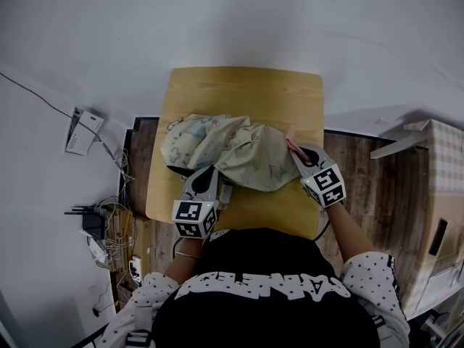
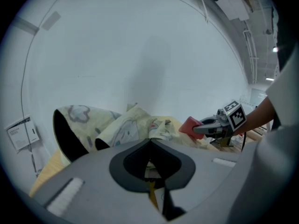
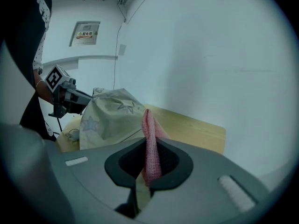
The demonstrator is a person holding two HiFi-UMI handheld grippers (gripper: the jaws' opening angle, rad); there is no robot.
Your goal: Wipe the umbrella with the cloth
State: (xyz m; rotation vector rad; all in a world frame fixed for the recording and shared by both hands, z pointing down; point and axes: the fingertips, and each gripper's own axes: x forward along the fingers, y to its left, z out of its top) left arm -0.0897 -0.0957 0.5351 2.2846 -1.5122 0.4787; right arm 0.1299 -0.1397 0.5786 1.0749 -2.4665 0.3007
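A pale yellow umbrella (image 1: 232, 147) with star prints lies crumpled on the wooden table (image 1: 246, 85). My left gripper (image 1: 211, 171) is at the umbrella's near left edge, its jaws shut on a fold of the fabric (image 2: 126, 125). My right gripper (image 1: 297, 152) is at the umbrella's right side, shut on a pink cloth (image 1: 291, 142) that rests against the canopy. In the right gripper view the cloth (image 3: 149, 134) stands up between the jaws, with the umbrella (image 3: 110, 118) just left of it. The left gripper view shows the right gripper (image 2: 205, 127) holding the cloth (image 2: 189, 125).
A cardboard box (image 1: 442, 216) stands on the floor at the right. A router and tangled cables (image 1: 94, 227) lie on the floor at the left, beside a white device (image 1: 83, 133). The white wall runs close behind the table's far edge.
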